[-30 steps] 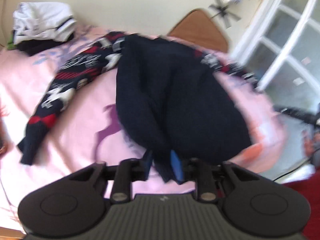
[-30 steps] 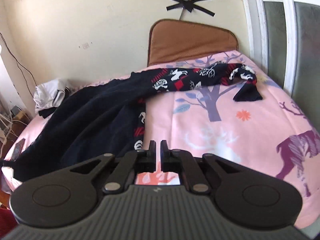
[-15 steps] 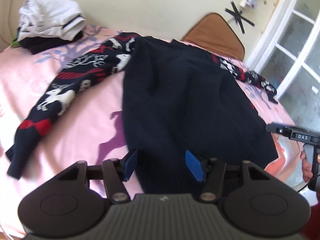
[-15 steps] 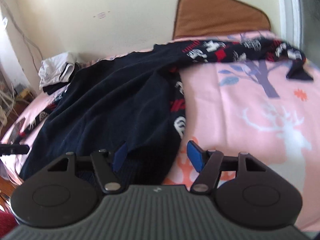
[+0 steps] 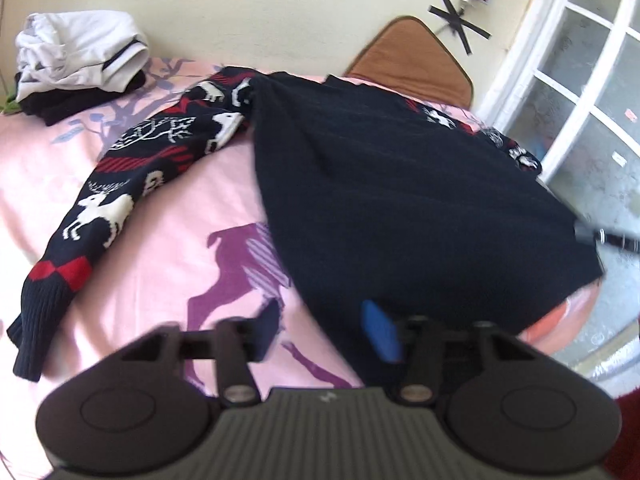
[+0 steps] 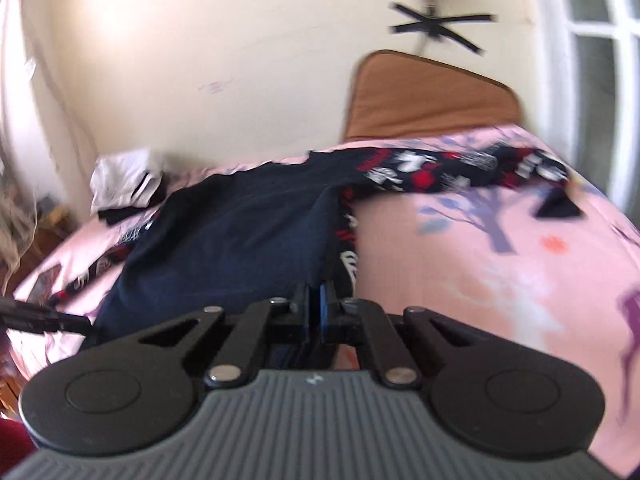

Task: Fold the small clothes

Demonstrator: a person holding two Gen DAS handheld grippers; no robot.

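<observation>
A dark navy sweater (image 5: 400, 200) lies back up on the pink bed (image 5: 160, 248). Its patterned sleeves, red with white deer, spread to either side (image 5: 120, 184) (image 6: 460, 168). My left gripper (image 5: 322, 332) hovers open at the near left corner of the hem. The fabric edge lies between its fingers and the blue pad (image 5: 378, 332) does not press on it. My right gripper (image 6: 316, 312) is shut on the sweater (image 6: 240, 232) at its near right hem corner. Its blurred tip (image 5: 592, 236) shows at the sweater's right edge.
A stack of folded white and dark clothes (image 5: 76, 56) (image 6: 124, 184) sits at the bed's far left corner. A brown headboard (image 5: 412, 56) leans on the wall. A white glazed door (image 5: 592, 80) stands to the right. The bed's near edge drops off just under both grippers.
The left gripper let go of the bunched hem and opened, and the sweater now lies flatter. The right gripper opened over the right hem corner, moved in and closed on it.
</observation>
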